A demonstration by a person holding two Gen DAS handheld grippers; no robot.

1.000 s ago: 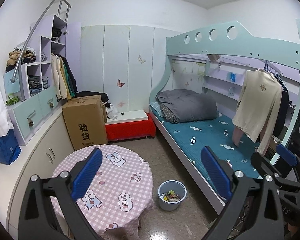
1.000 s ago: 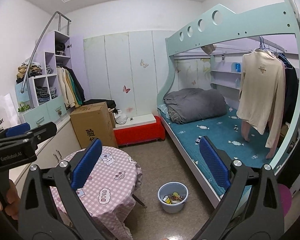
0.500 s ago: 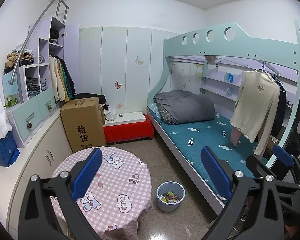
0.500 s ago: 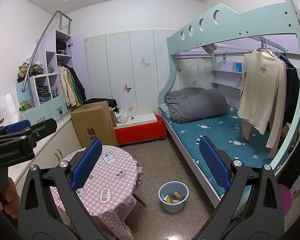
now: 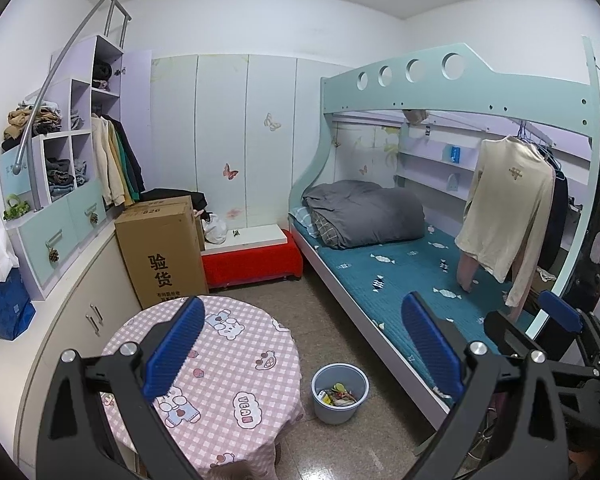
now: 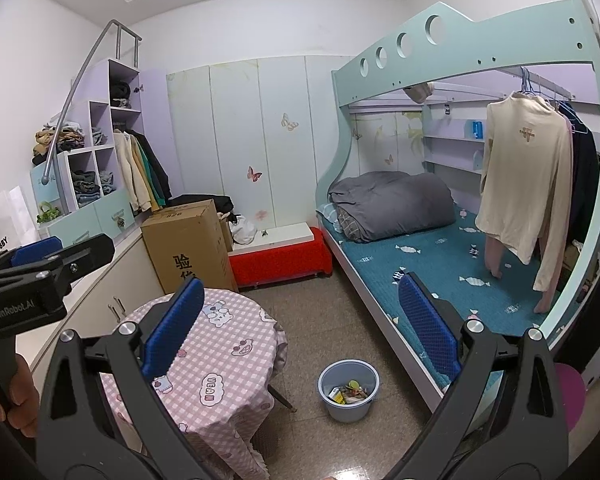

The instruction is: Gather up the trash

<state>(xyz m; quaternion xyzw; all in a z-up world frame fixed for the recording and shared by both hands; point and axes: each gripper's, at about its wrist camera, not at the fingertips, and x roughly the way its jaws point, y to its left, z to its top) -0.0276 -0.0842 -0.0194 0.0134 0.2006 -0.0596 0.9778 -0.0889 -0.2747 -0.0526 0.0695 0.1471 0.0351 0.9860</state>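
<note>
A small grey-blue trash bin (image 5: 334,410) (image 6: 346,408) stands on the floor between the round table and the bunk bed, with mixed trash (image 5: 338,394) (image 6: 350,394) inside. My left gripper (image 5: 302,320) is held high above the table and floor, open, with nothing between its blue pads. My right gripper (image 6: 300,300) is also open and empty, well above the bin. The right gripper's tip (image 5: 556,320) shows at the right edge of the left wrist view. In the right wrist view, the left gripper's tip (image 6: 48,256) shows at the left edge.
A round table with a pink checked cloth (image 5: 228,364) (image 6: 228,360) stands left of the bin. A cardboard box (image 5: 160,252), a red bench (image 5: 252,268), a low cabinet (image 5: 80,312) and a bunk bed (image 5: 400,276) with hanging clothes (image 5: 504,208) ring the tiled floor.
Both views have drifted only slightly. Both grippers stay open and empty. Nothing in the room has moved.
</note>
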